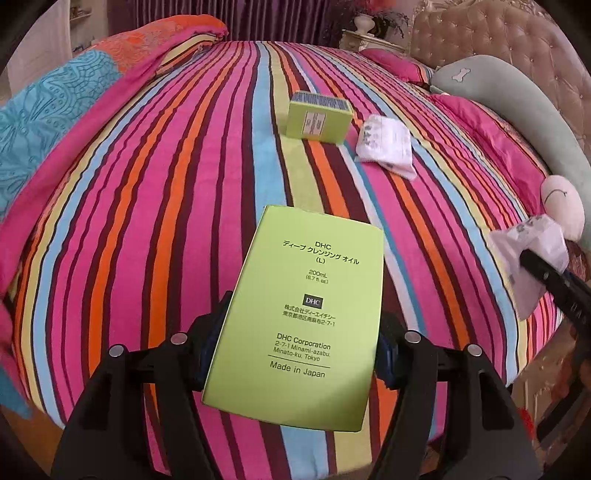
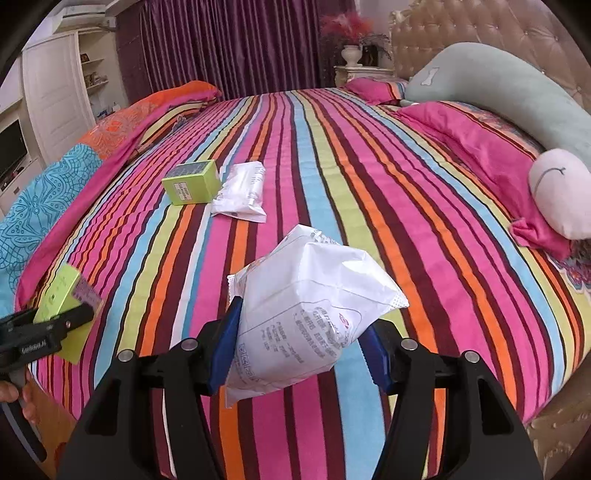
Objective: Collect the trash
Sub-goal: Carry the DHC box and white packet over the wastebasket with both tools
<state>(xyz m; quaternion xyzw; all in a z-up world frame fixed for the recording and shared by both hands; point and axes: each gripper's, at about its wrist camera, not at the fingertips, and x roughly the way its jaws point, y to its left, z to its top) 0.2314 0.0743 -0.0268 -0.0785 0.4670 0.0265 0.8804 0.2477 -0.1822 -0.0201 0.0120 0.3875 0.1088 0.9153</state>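
Note:
My left gripper (image 1: pixel 295 343) is shut on a tall green DHC carton (image 1: pixel 306 295), held above the near side of the striped bed (image 1: pixel 166 184). My right gripper (image 2: pixel 299 350) is shut on a crumpled white plastic package (image 2: pixel 306 314), also lifted over the bed. The other gripper shows in each view: the right gripper (image 1: pixel 532 266) with the white package (image 1: pixel 532 243) at the right edge, the left gripper (image 2: pixel 70 321) with the green carton (image 2: pixel 59 291) at the left edge. Farther up the bed lie a second green box (image 1: pixel 319 118) (image 2: pixel 192 181) and another white package (image 1: pixel 386 146) (image 2: pixel 242 192), side by side.
A folded blue and orange quilt (image 2: pixel 74 177) lies along the bed's left side. Pink pillows (image 2: pixel 480 155), a long grey-green bolster (image 2: pixel 517 92) and a white round cushion (image 2: pixel 561 192) sit by the tufted headboard (image 2: pixel 498 29). A white cabinet (image 2: pixel 55 85) and purple curtains (image 2: pixel 229 44) stand behind.

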